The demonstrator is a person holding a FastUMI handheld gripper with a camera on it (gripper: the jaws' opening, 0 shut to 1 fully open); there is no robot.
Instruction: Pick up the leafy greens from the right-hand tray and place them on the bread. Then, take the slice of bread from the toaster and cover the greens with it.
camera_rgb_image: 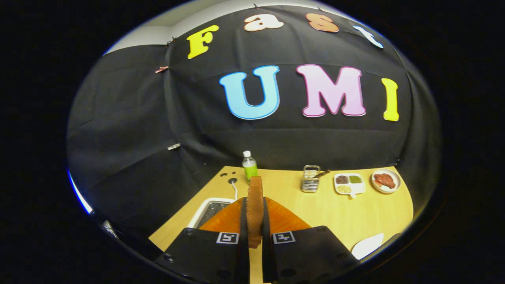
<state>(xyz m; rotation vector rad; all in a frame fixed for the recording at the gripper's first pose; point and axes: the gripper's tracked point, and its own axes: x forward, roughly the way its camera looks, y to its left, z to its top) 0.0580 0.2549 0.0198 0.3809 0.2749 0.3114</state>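
One bread slice (255,205), one toaster (211,209), one bottle (249,165), two dishes (349,184), one wire rack (310,179).

Dim booth, bright tabletop, sharp focus, fisheye-bent edges

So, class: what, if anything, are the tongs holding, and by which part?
The tongs hold a brown slice of toasted bread upright, both fingers pressing on its flat faces along the lower half, its top edge standing free above them.

Claw-mounted fisheye, facing forward over table (335,213)
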